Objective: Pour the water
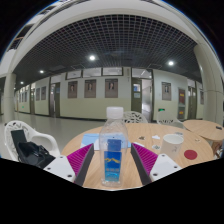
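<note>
A clear plastic water bottle (112, 160) with a blue label and a white cap stands upright on the wooden table (90, 178). It stands between the fingers of my gripper (114, 147), with a narrow strip of table showing at each side of it. The pink pads (83, 160) flank it left and right without pressing on it. The gripper is open. A white cup (172, 142) stands on the table to the right, beyond the right finger.
A red round thing (190, 155) lies near the cup at the right. A white chair (18, 138) with a dark item on it stands to the left. More wooden tables (200, 126) stand behind, in a large hall with doors.
</note>
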{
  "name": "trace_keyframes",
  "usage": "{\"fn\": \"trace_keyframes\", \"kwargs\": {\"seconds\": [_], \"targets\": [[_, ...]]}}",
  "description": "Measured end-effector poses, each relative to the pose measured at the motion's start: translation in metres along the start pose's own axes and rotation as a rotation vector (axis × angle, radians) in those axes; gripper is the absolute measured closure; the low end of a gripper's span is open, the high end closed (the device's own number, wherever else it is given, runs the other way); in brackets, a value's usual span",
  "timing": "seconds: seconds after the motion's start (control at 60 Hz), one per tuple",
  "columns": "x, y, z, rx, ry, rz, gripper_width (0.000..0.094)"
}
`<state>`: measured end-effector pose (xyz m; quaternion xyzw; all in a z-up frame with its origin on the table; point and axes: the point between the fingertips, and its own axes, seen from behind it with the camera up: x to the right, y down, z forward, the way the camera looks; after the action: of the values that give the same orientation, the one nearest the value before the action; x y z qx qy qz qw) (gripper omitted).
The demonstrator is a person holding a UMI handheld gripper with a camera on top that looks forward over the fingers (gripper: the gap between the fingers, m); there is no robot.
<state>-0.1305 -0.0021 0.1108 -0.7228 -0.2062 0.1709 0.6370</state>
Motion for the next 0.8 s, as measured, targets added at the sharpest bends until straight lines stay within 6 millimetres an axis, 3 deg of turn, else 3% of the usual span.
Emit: {"fn": "trace_keyframes", "kwargs": {"seconds": [0.117,0.183,0.2,0.367,0.517,0.633,0.65,0.733,0.767,0.8], "targets": [[0.010,0.008,0.030,-0.026,0.037,-0.002,0.0148],[0.015,0.014,0.037,-0.045,0.062,0.013,0.0431],[0.017,0.017,0.038,-0.052,0.070,0.020,0.0458],[0.025,0.018,0.044,-0.035,0.089,0.056,0.0482],[0.022,0.016,0.049,-0.022,0.037,0.101,0.0609],[0.024,0.010,0.056,-0.051,0.002,0.401,0.0621],[0.033,0.011,0.064,-0.049,-0.027,0.460,0.0622],[0.035,-0.014,0.073,-0.027,-0.126,0.791,0.0622],[0.027,-0.031,0.070,-0.011,-0.152,0.930,0.0622],[0.040,-0.041,0.074,0.006,-0.194,1.058,0.0622]]}}
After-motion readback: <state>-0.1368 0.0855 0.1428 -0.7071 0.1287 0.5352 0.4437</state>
